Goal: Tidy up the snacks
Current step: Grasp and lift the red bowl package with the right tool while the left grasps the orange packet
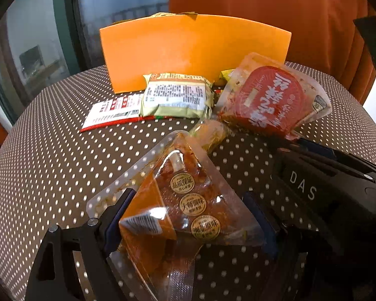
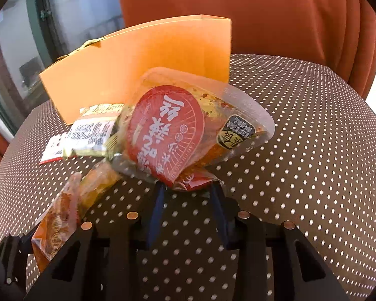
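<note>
My left gripper is shut on a clear orange snack pouch with gold stickers, held above the table; the pouch also shows in the right wrist view. My right gripper is shut on the bottom edge of a red-labelled snack pack, lifted and tilted; the pack also shows in the left wrist view. An orange paper bag stands upright at the back, also in the right wrist view. A green snack packet and a red-and-white packet lie in front of the bag.
A small yellowish pouch lies on the table between the two held packs. The round table has a brown cloth with white dots. An orange curtain hangs behind, and a window is at the left.
</note>
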The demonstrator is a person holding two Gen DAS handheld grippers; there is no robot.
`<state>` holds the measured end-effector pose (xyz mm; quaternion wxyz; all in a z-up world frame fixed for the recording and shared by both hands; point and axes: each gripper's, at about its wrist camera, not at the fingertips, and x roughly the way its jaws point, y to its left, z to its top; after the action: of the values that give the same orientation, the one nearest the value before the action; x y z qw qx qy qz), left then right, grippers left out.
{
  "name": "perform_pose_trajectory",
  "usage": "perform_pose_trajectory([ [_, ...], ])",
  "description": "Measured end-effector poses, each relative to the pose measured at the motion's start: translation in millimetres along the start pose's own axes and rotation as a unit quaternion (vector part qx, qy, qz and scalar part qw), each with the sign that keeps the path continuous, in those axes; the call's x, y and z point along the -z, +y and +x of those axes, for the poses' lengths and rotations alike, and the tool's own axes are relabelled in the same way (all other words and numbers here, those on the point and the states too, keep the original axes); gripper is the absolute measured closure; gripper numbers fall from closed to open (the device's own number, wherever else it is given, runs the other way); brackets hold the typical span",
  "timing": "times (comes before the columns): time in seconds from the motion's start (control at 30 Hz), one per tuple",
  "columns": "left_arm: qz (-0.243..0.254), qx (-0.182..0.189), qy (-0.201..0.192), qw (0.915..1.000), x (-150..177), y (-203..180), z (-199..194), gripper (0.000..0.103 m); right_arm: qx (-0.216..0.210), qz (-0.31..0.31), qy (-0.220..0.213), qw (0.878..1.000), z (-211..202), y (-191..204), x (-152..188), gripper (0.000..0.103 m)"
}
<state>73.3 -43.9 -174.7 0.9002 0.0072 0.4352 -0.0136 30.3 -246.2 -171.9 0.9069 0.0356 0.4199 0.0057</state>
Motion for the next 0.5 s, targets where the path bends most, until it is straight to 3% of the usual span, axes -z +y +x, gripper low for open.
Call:
perform_pose_trajectory([
  [0.13, -0.012, 0.005, 0.003, 0.9999, 10.8, 6.8, -9.0, 0.015, -0.009, -0.002, 0.004, 1.0, -10.2, 1.5, 11.5, 0.072],
  [0.23, -0.012, 0.004, -0.004, 0.9999, 17.2, 2.9, -16.5, 0.026, -0.013, -0.006, 0.003, 1.0, -14.7, 6.1, 19.2, 0.077],
  [0.3, -0.016, 0.006, -0.009, 0.9998, 19.9, 2.6, -22.4, 0.039, -0.024, -0.008, 0.007, 1.0, -15.0, 15.8, 21.5, 0.081],
  [0.5, -0.026, 0.013, -0.011, 0.9995, 17.8, 12.9, -20.9, 0.047, -0.046, -0.022, 0.007, 0.999, -24.9, 31.1, 33.0, 0.081],
])
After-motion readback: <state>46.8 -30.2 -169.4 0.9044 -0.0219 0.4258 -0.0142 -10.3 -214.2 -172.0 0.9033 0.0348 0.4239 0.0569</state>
